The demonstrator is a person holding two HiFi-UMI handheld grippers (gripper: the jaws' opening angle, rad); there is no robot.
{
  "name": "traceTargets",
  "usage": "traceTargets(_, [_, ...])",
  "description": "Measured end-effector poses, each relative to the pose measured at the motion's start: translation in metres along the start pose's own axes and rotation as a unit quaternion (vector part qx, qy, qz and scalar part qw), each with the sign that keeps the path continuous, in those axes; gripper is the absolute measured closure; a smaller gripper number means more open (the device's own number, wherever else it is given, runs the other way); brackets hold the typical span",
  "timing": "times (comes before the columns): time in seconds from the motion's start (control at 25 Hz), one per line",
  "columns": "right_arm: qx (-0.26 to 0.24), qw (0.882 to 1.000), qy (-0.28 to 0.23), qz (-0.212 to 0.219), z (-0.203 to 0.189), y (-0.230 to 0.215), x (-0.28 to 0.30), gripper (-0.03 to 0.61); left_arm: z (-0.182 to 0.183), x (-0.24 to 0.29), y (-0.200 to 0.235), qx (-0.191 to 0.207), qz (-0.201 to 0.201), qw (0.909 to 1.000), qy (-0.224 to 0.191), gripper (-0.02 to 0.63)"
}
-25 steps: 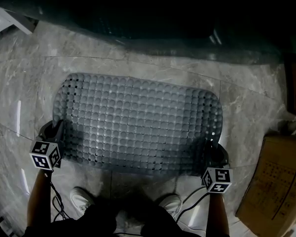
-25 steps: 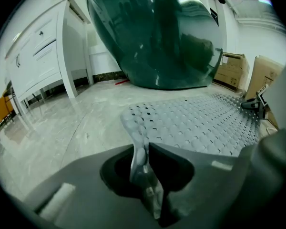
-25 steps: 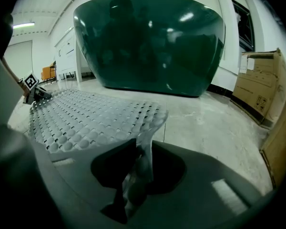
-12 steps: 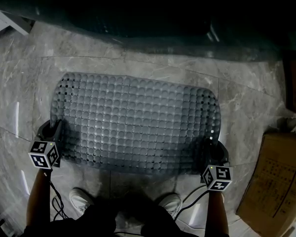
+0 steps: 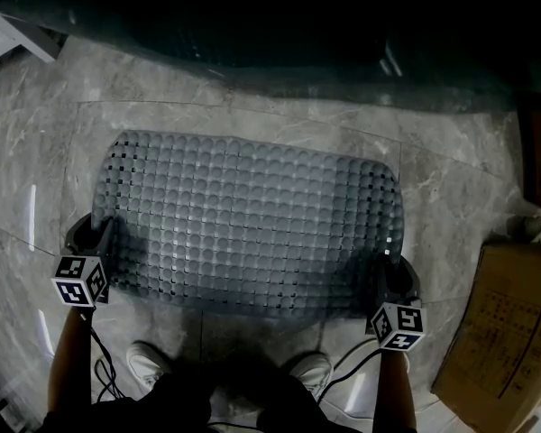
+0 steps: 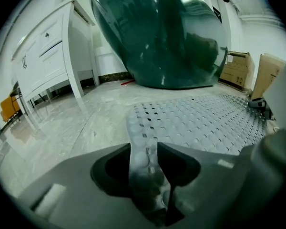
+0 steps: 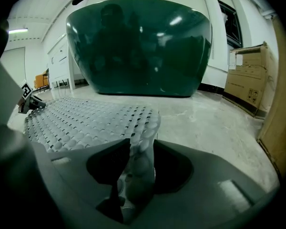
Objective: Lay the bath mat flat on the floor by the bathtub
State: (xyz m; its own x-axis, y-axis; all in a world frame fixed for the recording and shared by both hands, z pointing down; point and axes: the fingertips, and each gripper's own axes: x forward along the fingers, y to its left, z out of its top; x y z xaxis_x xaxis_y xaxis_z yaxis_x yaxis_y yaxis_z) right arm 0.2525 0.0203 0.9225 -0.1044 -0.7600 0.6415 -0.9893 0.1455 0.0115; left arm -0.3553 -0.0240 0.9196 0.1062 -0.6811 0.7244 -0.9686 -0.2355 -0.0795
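Note:
The grey perforated bath mat [image 5: 252,224] lies spread on the marble floor in front of the dark green bathtub [image 5: 279,25]. My left gripper [image 5: 97,234] is at its near left corner. In the left gripper view that corner [image 6: 144,161] stands pinched between the jaws of the left gripper [image 6: 148,180], which is shut on it. My right gripper [image 5: 389,273] is at the near right corner. Its jaws have just been opening. The mat corner [image 7: 142,151] still stands between the jaws of the right gripper [image 7: 133,180], with a dark gap beside it.
A cardboard box [image 5: 505,332] stands at the right, and more boxes [image 7: 250,78] line the wall. A white cabinet [image 6: 47,46] is left of the tub. The person's shoes [image 5: 149,363] and cables lie just behind the mat's near edge.
Barely anything differs in the head view: the mat stays spread and both grippers keep to its near corners, shifted only slightly.

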Motion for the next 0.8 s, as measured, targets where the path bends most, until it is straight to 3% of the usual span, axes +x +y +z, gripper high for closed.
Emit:
traceTargets(0.16, [0.005, 1.0, 0.0, -0.015, -0.001, -0.007, -0.004, 0.373, 0.001, -0.004, 0.006, 0.002, 0.012, 0.9999, -0.004, 0.419])
traceTargets(0.4, [0.012, 0.999, -0.017, -0.032, 0.001, -0.016, -0.015, 0.39, 0.005, -0.007, 0.011, 0.007, 0.025, 0.9996, -0.015, 0.414])
traceTargets(0.8, [0.008, 0.999, -0.025, -0.02, 0.009, -0.006, -0.012, 0.401, 0.012, -0.014, 0.018, 0.006, 0.039, 0.9985, -0.037, 0.414])
